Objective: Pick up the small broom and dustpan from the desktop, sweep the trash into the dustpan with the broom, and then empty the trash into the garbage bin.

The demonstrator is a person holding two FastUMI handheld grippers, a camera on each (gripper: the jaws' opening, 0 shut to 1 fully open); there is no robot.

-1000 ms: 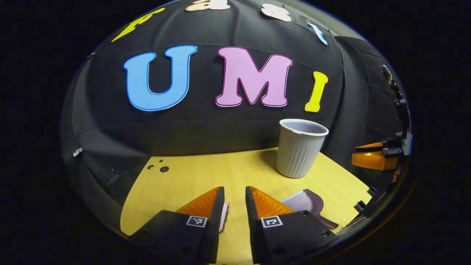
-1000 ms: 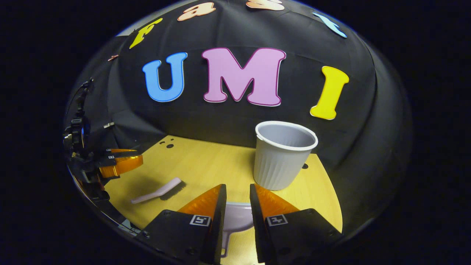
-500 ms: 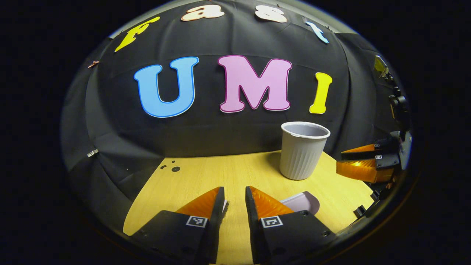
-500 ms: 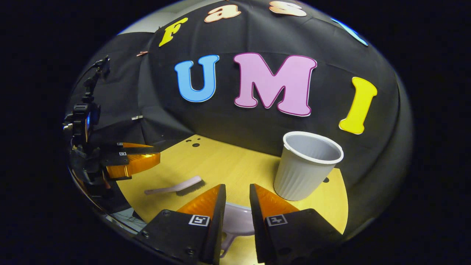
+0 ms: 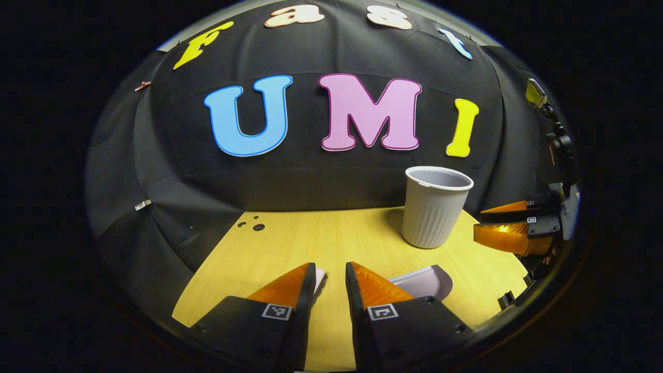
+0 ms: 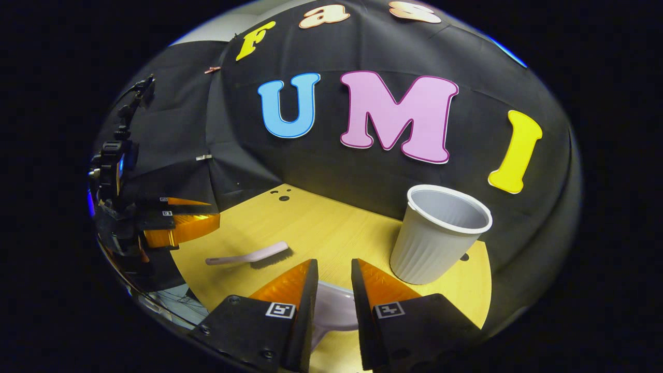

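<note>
Black cloth hangs behind a pale wooden desktop (image 5: 331, 238) with a few small dark holes (image 5: 258, 227) near its far left corner.

Seen in the left gripper view, the left gripper (image 5: 330, 272) hovers low over the desktop with its two fingers parted by a narrow gap, nothing between them but bare wood. Just past the left finger's tip, a pale pink end of the small broom (image 5: 319, 275) peeks out. To the right of the right finger lies the pinkish dustpan (image 5: 427, 280), flat on the wood, partly hidden behind that finger. Farther back and to the right stands the grey ribbed garbage bin (image 5: 434, 208), upright and open-topped, near the cloth. At the far right edge the right gripper (image 5: 505, 224) comes in sideways, its fingers slightly apart.

Seen in the right gripper view, the left gripper (image 6: 181, 220) sits at the far left edge above the table's corner. The broom (image 6: 248, 256) lies flat on the desktop, bristles pointing right, handle toward the left. The right gripper (image 6: 334, 272) hangs just above the dustpan (image 6: 331, 311), which shows in the gap between its parted fingers; whether they touch it I cannot tell. The bin (image 6: 440, 235) stands to the right, apart from the dustpan.
</note>
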